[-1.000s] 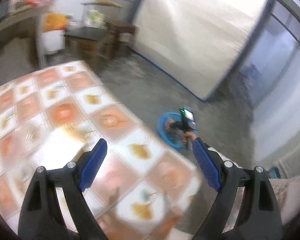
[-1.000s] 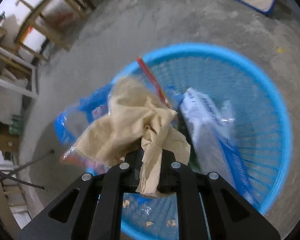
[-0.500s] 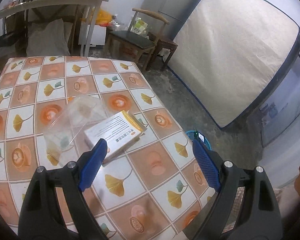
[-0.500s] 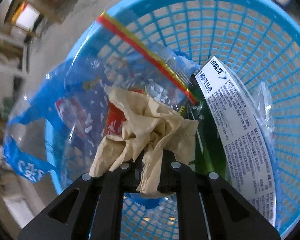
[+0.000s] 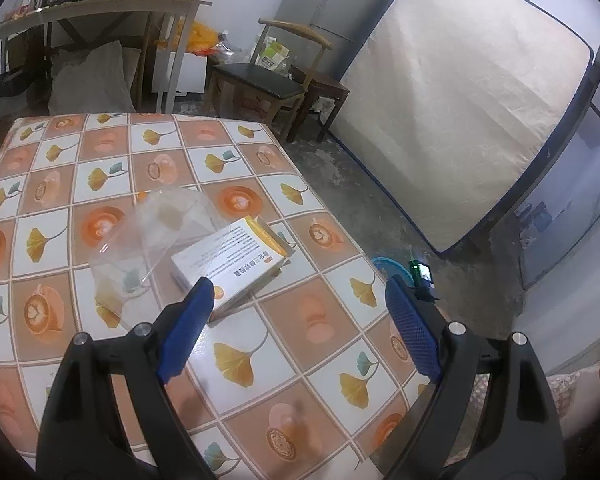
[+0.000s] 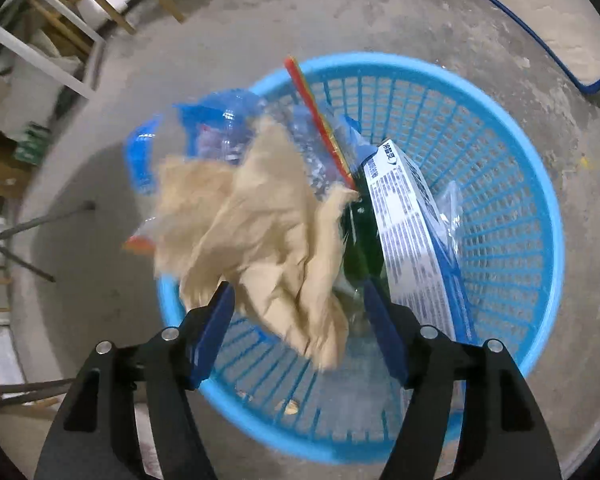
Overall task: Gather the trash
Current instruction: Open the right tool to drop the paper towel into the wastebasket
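Right gripper (image 6: 296, 304), shut on the crumpled paper (image 6: 260, 224) a moment ago, now gapes over the basket (image 6: 532, 208), dropping it; left gripper (image 5: 296, 300) hovers open above the table (image 5: 100, 152).

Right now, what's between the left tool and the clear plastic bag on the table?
Left wrist view: a white-and-orange box lies between the left tool and the clear plastic bag, overlapping the bag's edge.

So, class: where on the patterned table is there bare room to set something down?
The table's far end, beyond the clear plastic bag, is bare, as is the near strip between the left tool and the edge. The middle is crowded: bag and white box touch.
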Demonstrator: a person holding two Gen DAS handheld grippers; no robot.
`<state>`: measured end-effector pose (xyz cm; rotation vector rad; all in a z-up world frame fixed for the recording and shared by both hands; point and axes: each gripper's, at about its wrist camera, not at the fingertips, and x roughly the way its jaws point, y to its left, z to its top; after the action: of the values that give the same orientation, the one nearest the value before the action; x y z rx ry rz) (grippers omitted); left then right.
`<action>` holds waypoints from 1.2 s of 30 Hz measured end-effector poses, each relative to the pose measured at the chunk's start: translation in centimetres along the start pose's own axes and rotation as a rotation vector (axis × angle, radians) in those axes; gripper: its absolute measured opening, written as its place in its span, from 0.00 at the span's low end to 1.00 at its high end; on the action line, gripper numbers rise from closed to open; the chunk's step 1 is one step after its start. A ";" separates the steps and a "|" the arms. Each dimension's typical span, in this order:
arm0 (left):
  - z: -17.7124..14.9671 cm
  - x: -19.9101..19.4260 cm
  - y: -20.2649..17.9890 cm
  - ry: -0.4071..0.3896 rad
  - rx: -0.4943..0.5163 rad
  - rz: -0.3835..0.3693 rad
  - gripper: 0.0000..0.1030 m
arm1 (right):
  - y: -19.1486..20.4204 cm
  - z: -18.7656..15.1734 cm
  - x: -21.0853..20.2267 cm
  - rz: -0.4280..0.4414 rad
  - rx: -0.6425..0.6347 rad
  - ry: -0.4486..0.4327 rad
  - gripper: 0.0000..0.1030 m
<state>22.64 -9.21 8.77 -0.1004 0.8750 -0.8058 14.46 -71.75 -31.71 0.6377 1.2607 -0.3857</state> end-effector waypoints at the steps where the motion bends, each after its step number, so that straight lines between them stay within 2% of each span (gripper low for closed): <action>1: 0.0 0.1 0.1 0.001 -0.001 -0.003 0.81 | -0.6 -0.6 -0.8 0.017 0.004 -0.017 0.63; 2: 0.0 0.2 0.1 0.001 -0.002 -0.006 0.81 | -1.0 -1.1 -1.8 0.049 0.017 -0.050 0.63; 4: 0.0 0.1 0.2 0.001 -0.004 -0.004 0.81 | -1.8 -1.4 -3.3 0.115 0.068 -0.110 0.51; 5: 0.0 0.1 0.3 0.001 -0.005 -0.002 0.81 | -2.0 -1.4 -3.6 0.140 0.094 -0.127 0.36; 6: 0.0 0.1 0.4 0.000 -0.008 0.001 0.81 | -2.3 -1.2 -3.7 0.162 0.130 -0.143 0.26; 7: -0.1 0.1 0.6 -0.002 -0.011 0.005 0.81 | -2.6 -0.9 -3.5 0.177 0.168 -0.159 0.17; 8: -0.1 0.1 0.8 -0.004 -0.016 0.010 0.81 | -2.5 -0.4 -2.9 0.180 0.189 -0.163 0.13; 9: -0.1 0.1 0.9 -0.005 -0.020 0.014 0.81 | -2.5 0.1 -2.1 0.163 0.206 -0.155 0.09; 12: -0.2 0.2 1.5 -0.005 -0.043 0.025 0.81 | -1.7 1.8 1.4 0.074 0.206 -0.104 0.06; 14: -0.4 0.3 1.8 -0.003 -0.055 0.032 0.81 | -1.0 2.2 4.4 0.021 0.189 -0.041 0.06; 16: -0.4 0.3 1.9 -0.002 -0.064 0.039 0.81 | -0.5 2.5 7.4 -0.058 0.157 0.024 0.01; 17: -0.4 0.2 2.0 -0.002 -0.067 0.042 0.81 | 0.3 2.7 8.0 -0.107 0.110 0.012 0.01; 23: -0.7 -0.3 2.0 -0.014 -0.073 0.046 0.81 | 1.9 3.2 7.5 -0.191 0.018 0.042 0.03; 28: -1.2 -1.2 1.6 -0.025 -0.063 0.038 0.81 | 0.9 1.9 3.2 -0.148 0.045 -0.013 0.31; 32: -1.8 -2.4 1.3 -0.041 -0.054 0.035 0.81 | -0.2 0.3 -0.7 -0.130 0.067 -0.066 0.35; 35: -2.6 -3.3 1.4 -0.057 -0.040 0.056 0.81 | -0.4 -1.9 -4.7 -0.085 0.100 -0.134 0.39; 36: -2.9 -3.6 1.5 -0.061 -0.037 0.063 0.81 | -0.1 -2.8 -6.5 -0.065 0.102 -0.164 0.44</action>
<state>20.16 -5.05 8.62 -0.1289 0.8318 -0.7245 10.55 -70.55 -26.01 0.6390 1.1120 -0.5482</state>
